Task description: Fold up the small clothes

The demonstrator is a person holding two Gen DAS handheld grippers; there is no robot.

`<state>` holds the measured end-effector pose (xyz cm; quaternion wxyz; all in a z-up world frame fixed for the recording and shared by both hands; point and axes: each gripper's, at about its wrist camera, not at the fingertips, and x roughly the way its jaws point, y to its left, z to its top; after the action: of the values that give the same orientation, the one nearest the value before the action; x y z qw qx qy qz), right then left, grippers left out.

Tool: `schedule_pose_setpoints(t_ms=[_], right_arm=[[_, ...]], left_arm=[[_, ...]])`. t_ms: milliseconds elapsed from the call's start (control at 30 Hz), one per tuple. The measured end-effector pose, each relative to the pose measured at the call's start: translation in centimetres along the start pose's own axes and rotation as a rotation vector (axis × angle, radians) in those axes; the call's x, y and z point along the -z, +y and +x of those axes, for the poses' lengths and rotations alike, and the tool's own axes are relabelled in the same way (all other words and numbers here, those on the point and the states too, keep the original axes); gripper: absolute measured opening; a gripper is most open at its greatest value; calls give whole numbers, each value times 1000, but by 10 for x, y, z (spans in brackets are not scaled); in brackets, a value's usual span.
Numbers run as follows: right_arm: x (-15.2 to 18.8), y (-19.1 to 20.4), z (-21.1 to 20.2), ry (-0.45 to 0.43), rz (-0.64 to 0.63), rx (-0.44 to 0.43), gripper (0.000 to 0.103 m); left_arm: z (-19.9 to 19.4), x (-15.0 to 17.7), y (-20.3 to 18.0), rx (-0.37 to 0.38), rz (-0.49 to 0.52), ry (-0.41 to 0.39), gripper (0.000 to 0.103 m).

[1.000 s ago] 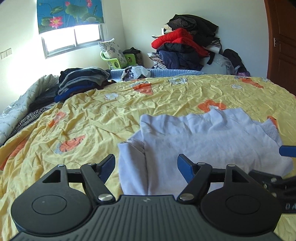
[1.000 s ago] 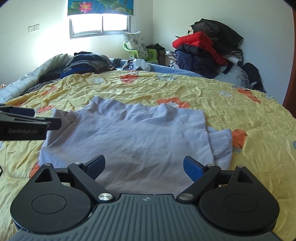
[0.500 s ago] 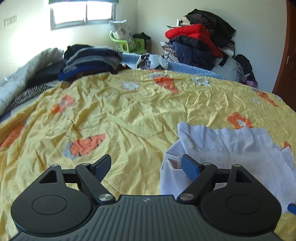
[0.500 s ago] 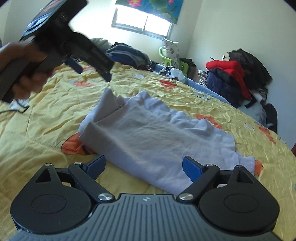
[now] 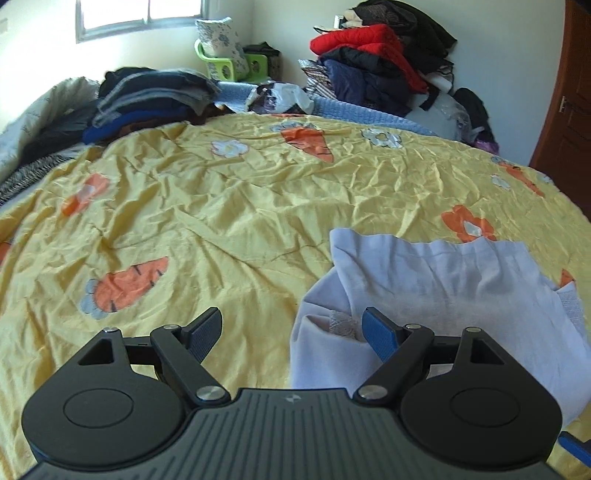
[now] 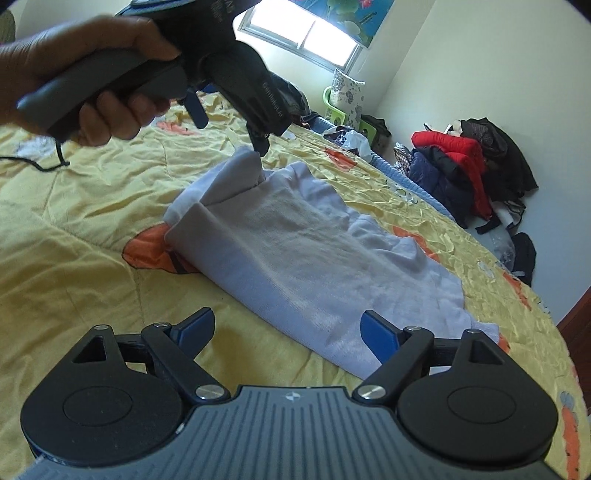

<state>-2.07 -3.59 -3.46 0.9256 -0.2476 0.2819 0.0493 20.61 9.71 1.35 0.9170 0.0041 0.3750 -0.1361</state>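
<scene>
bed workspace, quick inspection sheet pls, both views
surface: yellow bedspread, wrinkled, carrot print
job's things: pale shirt lying partly folded, one corner raised
clutter: stack of folded clothes, red jacket pile
grippers: left gripper jaws open, one edge of the shirt between them; right gripper jaws open, just been closing a little, over the shirt's near edge
cables: black cord below the hand
surroundings: window, brown door

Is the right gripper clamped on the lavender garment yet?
No: the right gripper is open, its blue pads clear of the lavender garment.
</scene>
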Motion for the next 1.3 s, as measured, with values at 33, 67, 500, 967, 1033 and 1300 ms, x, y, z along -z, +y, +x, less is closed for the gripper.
schedule_pose_setpoints(t_ms=[33, 67, 500, 967, 1033, 1300], right_arm=[[0, 2, 1, 5, -9, 10, 87], [0, 6, 4, 10, -17, 19, 87], [-24, 39, 37, -35, -167, 121, 71], [-38, 65, 58, -64, -281, 78, 18], [-38, 63, 56, -72, -267, 62, 15], [-41, -8, 28, -151, 151, -101, 10]], left_arm=[[4, -3, 4, 33, -15, 19, 83], [9, -5, 9, 70, -32, 41, 83], [79, -20, 15, 422, -159, 263, 83], [96, -26, 13, 382, -224, 237, 10], [87, -27, 4, 349, -194, 212, 9], [44, -48, -30, 293, -172, 137, 8]])
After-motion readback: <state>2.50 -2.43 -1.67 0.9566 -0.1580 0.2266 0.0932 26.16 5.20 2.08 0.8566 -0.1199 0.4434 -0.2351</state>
